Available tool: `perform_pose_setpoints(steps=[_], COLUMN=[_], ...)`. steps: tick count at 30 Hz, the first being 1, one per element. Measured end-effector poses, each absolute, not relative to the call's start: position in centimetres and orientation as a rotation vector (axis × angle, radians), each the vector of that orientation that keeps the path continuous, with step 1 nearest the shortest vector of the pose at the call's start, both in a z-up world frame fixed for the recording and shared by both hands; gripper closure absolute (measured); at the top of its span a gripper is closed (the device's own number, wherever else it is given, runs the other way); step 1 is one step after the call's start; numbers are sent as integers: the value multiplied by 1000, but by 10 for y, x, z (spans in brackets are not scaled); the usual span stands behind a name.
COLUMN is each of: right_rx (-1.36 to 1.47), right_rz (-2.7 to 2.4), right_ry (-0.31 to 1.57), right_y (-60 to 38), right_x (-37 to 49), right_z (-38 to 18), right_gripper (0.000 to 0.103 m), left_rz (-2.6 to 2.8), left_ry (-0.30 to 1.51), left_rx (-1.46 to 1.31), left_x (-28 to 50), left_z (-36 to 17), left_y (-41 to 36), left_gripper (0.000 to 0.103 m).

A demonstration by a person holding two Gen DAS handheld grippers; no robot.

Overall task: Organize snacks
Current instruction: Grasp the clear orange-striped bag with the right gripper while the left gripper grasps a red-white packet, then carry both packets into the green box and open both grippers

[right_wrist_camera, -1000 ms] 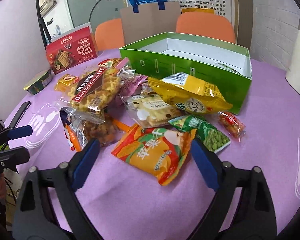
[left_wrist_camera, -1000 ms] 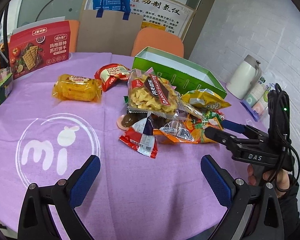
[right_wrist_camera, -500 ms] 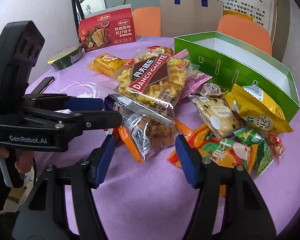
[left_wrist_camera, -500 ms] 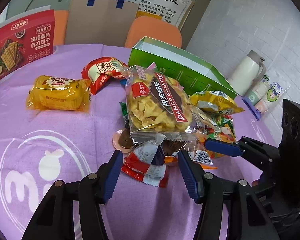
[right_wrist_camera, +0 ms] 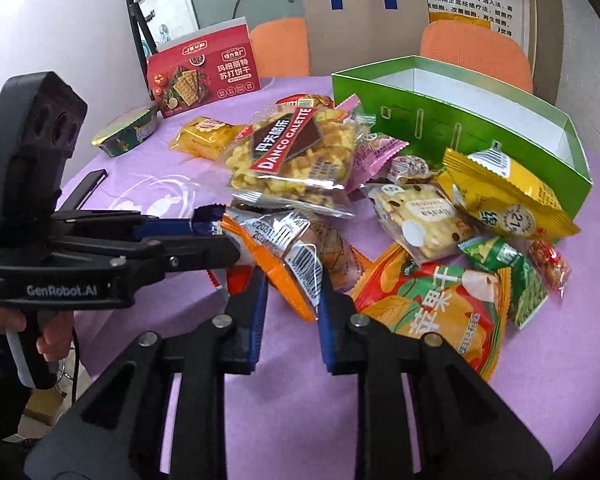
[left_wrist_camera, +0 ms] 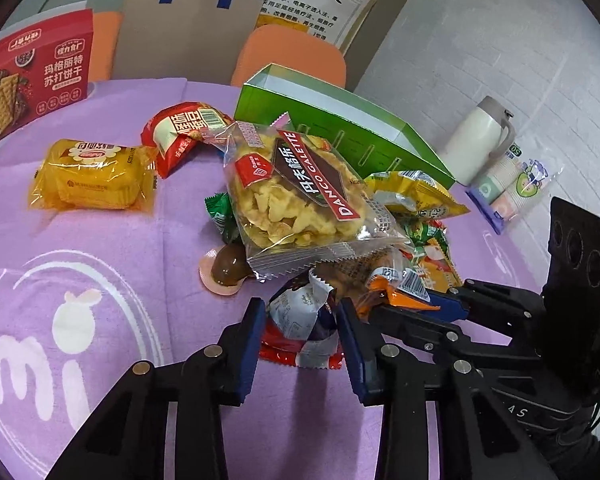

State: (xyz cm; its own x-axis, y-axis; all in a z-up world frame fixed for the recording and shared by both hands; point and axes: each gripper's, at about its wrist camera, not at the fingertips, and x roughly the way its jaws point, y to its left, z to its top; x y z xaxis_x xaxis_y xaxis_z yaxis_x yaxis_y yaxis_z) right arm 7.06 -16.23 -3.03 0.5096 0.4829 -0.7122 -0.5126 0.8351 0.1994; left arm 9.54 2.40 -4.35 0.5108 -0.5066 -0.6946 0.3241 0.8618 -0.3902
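Both grippers are at the near edge of the heap of snacks on the desk with the purple cloth (left_wrist_camera: 100,248), so I judge that the picking step is in hand and nothing is sorted yet. The left gripper (left_wrist_camera: 302,330) has its blue-padded fingers narrowed around a small crinkled packet in red, white and dark foil (left_wrist_camera: 300,316). The pads stand just beside the packet on both sides, but I cannot tell if they really press it. The right gripper (right_wrist_camera: 290,300) does the same with a shiny orange and silver packet with a barcode (right_wrist_camera: 288,256): its corner lies between the fingers, which are close together, and contact is not clear.

The two packets touch each other and lie partly under the big transparent bag of yellow crisps with a brown label (left_wrist_camera: 300,196). The open green cardboard box (right_wrist_camera: 460,120) stands behind the heap, and it seems empty where I can see inside.

The next move needs a firm closing, then a slow lift, because the bag above may slide.
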Motion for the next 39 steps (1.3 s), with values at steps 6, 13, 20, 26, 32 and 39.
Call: perform_pose_setpoints(steps=[6, 13, 20, 26, 32, 39], right_rx=[18, 45, 89, 108, 104, 141], right_rz=[607, 624, 652, 624, 499, 334], right_ry=[844, 812, 737, 645, 577, 618], right_y=[-175, -182, -199, -219, -244, -277], right_x=[62, 51, 42, 47, 75, 130], right_z=[-27, -13, 21, 58, 82, 68], right_gripper=[78, 78, 78, 78, 78, 78], left_rz=[-483, -485, -576, -617, -601, -590], left_ry=[914, 922, 826, 704, 670, 731], left_rx=[-177, -182, -170, -176, -180, -163], left_x=[99, 91, 62, 67, 111, 177], left_z=[-53, -45, 8, 63, 92, 87], left_y=[14, 15, 20, 21, 1, -39], left_gripper=[48, 62, 63, 63, 63, 63])
